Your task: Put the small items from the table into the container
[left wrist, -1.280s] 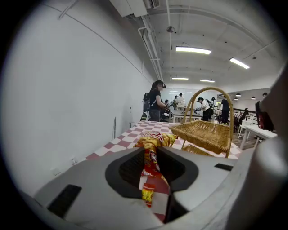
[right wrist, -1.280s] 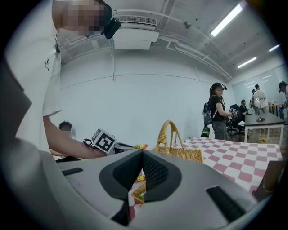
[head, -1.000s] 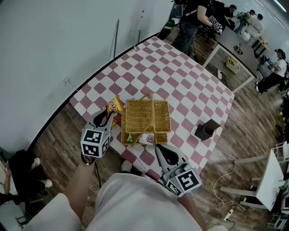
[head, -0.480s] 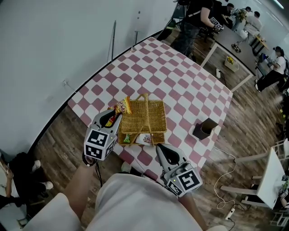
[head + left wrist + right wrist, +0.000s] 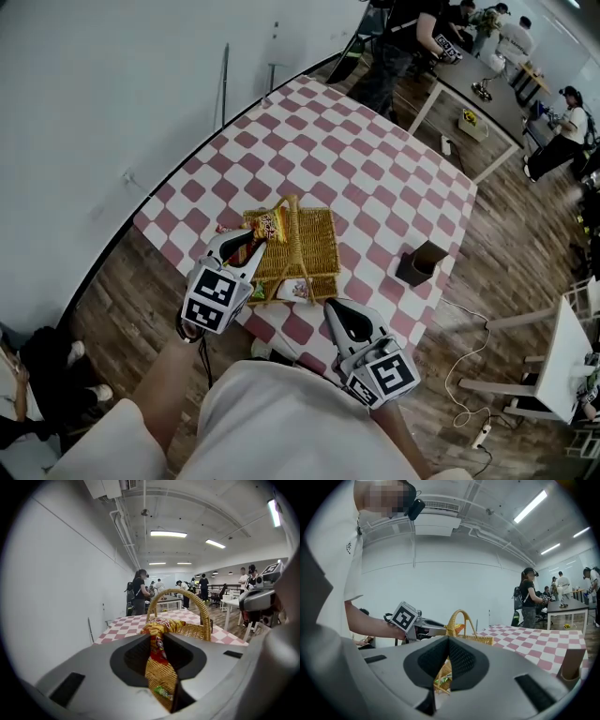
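Over the basket (image 5: pixel 317 251) now, formerly beside: snack packet (image 5: pixel 273 225) in left gripper (image 5: pixel 247 247)

Packet (image 5: pixel 272 225) over basket (image 5: pixel 317 246) on table (image 5: pixel 375 159)

Left gripper (image 5: pixel 251 244) clamped, right gripper (image 5: pixel 336 311) closed, empty

An open-plan office or lab workroom: bare white wall (image 5: pixel 112 94), strip lights (image 5: pixel 168 534), exposed ceiling pipes (image 5: pixel 124 531), wood-plank floor (image 5: pixel 525 272), people (image 5: pixel 405 42) around desks (image 5: pixel 473 89).
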Demonstrator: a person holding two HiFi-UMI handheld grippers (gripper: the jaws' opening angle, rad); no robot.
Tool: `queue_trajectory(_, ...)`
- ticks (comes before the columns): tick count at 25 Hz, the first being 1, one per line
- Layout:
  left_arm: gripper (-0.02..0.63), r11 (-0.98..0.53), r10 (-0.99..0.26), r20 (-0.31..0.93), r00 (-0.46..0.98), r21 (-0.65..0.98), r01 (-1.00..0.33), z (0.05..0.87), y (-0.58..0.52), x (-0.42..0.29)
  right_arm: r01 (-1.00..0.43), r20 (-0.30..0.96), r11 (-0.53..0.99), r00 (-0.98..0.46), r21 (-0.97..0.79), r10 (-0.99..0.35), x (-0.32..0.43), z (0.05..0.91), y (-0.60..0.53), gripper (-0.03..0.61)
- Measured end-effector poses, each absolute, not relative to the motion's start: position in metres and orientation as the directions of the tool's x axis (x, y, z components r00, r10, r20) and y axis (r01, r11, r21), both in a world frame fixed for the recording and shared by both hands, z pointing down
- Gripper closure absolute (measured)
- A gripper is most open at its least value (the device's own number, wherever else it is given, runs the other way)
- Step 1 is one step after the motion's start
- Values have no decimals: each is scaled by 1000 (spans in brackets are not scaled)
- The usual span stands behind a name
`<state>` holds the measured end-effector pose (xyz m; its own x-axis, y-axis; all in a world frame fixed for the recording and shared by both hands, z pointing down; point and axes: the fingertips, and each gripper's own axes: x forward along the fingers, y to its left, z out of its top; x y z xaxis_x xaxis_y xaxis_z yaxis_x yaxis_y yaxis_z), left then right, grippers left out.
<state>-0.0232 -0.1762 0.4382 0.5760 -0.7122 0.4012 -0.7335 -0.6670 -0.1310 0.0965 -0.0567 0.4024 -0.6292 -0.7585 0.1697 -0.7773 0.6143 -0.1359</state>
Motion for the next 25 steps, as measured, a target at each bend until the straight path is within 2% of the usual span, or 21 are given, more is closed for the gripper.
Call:
queue_trajectory(12,529,-752,-619,459,638,-113,-649,450,-178,7,-802,181,582,-597,-135,-781,101,406,-51,565)
queue_trajectory(25,526,-776,-570,560,601,-128,-617,472,-182,12,-808,186,574,-590,-134,-786,99,408,-52,565)
